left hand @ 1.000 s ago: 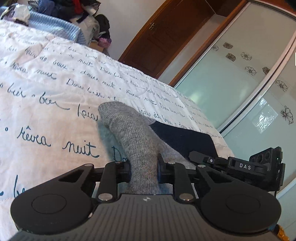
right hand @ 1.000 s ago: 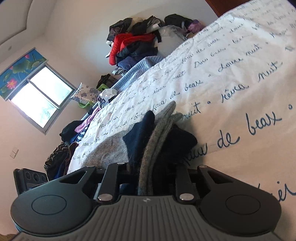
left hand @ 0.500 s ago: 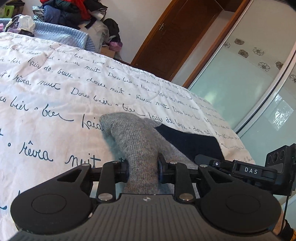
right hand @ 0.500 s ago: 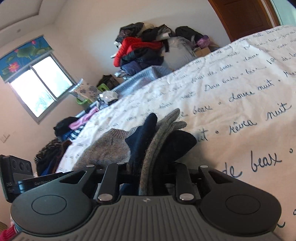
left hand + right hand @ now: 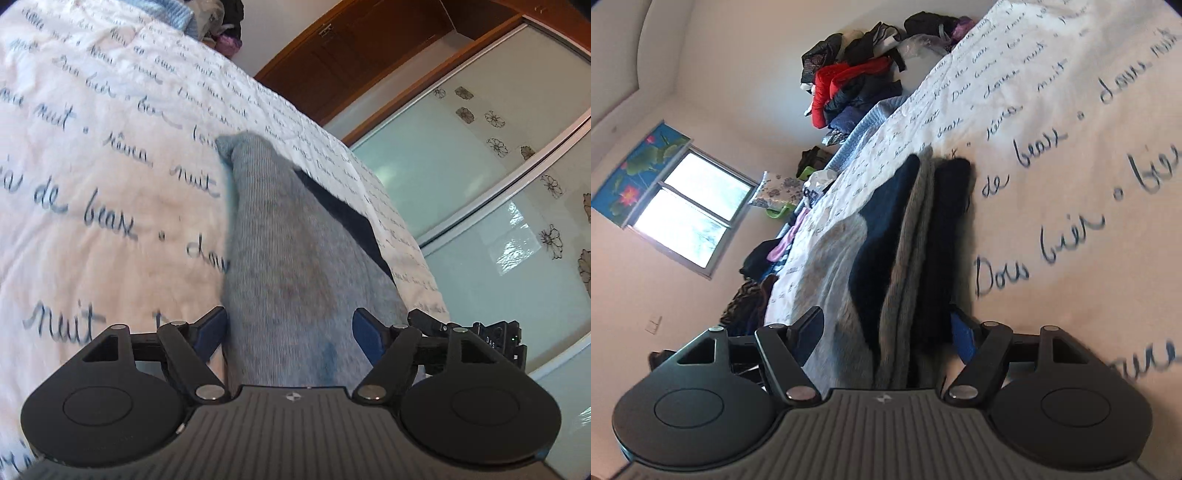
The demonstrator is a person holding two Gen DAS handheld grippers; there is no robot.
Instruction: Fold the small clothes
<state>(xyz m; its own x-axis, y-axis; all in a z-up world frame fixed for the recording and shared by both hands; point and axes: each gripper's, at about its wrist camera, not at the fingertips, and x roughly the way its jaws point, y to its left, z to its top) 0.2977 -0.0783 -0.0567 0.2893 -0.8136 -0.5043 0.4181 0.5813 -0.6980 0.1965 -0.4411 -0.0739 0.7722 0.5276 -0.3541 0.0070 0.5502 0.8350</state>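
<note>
Now both grippers stand wide apart, holding nothing, presumably to let the fold settle. On the script-printed quilt (image 5: 110,177) lies the grey sock (image 5: 295,266), running between the left gripper (image 5: 290,328) fingers, its navy cuff (image 5: 351,221) beside it. Between the right gripper (image 5: 886,328) fingers sits the stacked navy-and-grey fold (image 5: 912,240), resting on that quilt.

The grey sock (image 5: 291,266) lies stretched along the white bed cover, toe far away. A dark blue sock (image 5: 886,236) and a black one (image 5: 945,240) lie folded against it.
</note>
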